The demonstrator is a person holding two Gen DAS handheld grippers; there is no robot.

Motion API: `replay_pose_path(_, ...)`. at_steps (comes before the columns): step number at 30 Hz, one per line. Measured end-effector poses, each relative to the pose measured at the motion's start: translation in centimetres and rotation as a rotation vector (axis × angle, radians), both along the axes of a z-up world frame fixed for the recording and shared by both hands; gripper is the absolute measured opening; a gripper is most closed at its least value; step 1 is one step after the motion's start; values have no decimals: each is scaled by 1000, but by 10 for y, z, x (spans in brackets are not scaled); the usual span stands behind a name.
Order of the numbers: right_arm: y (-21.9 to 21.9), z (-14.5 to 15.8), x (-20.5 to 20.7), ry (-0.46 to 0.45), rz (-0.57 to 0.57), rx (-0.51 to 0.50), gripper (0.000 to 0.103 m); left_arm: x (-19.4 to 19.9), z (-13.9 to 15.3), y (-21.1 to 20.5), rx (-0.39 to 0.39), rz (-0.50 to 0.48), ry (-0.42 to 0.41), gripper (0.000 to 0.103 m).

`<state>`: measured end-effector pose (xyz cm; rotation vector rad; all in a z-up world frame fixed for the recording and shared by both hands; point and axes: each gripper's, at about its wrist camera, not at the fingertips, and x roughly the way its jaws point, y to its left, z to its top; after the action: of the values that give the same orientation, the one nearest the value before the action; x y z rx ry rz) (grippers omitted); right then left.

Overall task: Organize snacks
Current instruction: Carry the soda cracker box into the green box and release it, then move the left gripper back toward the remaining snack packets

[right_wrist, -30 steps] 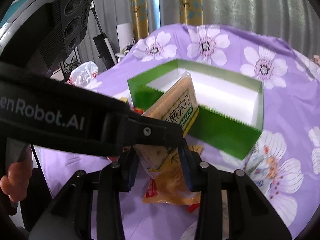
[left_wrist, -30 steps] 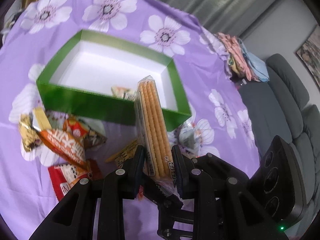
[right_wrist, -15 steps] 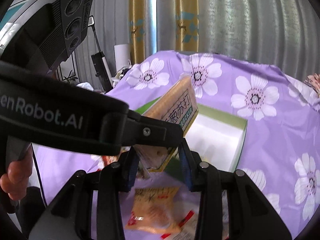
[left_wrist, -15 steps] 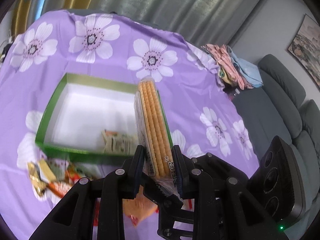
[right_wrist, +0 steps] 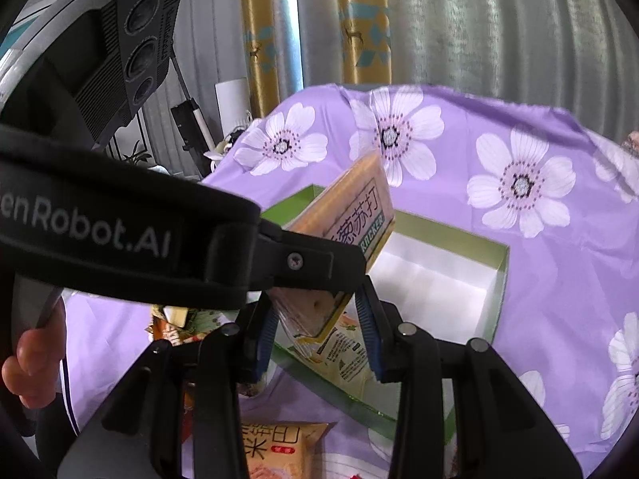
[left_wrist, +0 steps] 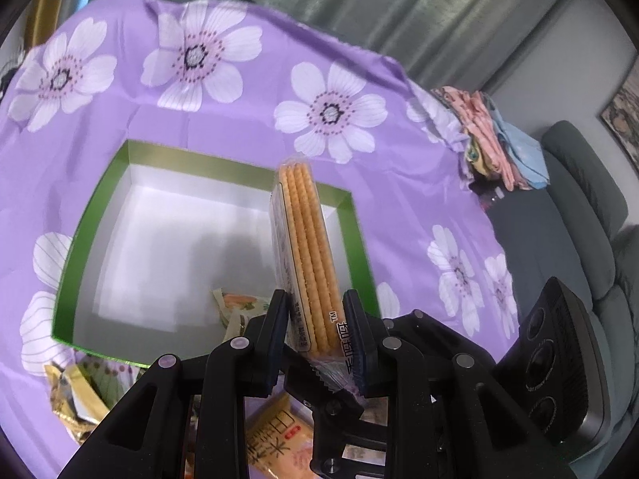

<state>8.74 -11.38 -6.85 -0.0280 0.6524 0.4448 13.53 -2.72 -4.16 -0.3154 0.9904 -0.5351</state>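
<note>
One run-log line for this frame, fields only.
left gripper: shut on cracker pack | right gripper: shut on cracker pack | position: above green box | box contents: one snack packet

My view: a curtained living room around a flower-print table

From here, grey pleated curtains (right_wrist: 499,28) fill twelve o'clock, with gold patterned drapes (right_wrist: 359,20) and a bright strip of daylight between them at eleven. The purple floral tablecloth (left_wrist: 359,80) spreads across the middle. At three o'clock in the left view I see a grey sofa (left_wrist: 579,207), folded cloths (left_wrist: 491,135) piled at its end, and a framed picture (left_wrist: 623,119) on the pale wall.
</note>
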Motion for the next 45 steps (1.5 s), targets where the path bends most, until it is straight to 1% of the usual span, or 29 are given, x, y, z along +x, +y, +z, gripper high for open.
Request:
replay_pose_path(8, 0, -20, 16, 58, -4, -4, 38, 13, -19, -2, -3, 14, 50, 27)
replay_pose_path(17, 1, -23, 18, 82, -2, -5, 40, 18, -24, -1, 4, 26, 65, 27)
replay_pose_path(18, 1, -23, 18, 83, -3, -9, 40, 19, -25, -1, 12, 27, 67, 30)
replay_pose_path(19, 2, -23, 18, 86, -4, -12, 40, 19, -26, 0, 20, 32, 73, 44)
replay_pose_path(20, 1, -22, 18, 88, -5, -12, 40, 20, -26, 0, 23, 35, 81, 54)
replay_pose_path(21, 1, -22, 19, 88, -7, -11, 43, 19, -27, 0, 25, 38, 81, 74)
replay_pose_path(22, 1, -21, 18, 87, -11, -9, 45, 18, -26, 1, 26, 42, 76, 81)
replay_pose_path(24, 0, -20, 19, 85, -20, -10, 55, 16, -24, 2, 29, 48, 66, 81)
replay_pose_path(26, -2, -18, 19, 79, -28, -9, 59, 15, -22, 5, 29, 56, 64, 81)
replay_pose_path(31, -9, -13, 12, 74, -47, -9, 64, 10, -14, 13, 38, 84, 52, 86)
replay_pose_path(35, -15, -6, 2, 61, -64, -5, 65, 1, -5, 22, 41, 102, 34, 86)
replay_pose_path(39, -24, 4, -17, 41, -80, 5, 72, -15, 4, 32, 41, 116, 15, 86)
replay_pose_path(42, -31, 11, -31, 26, -95, 9, 72, -28, 7, 38, 27, 125, 16, 86)
replay_pose_path(45, -38, 17, -42, 22, -107, 8, 73, -44, 9, 44, 32, 134, 6, 87)
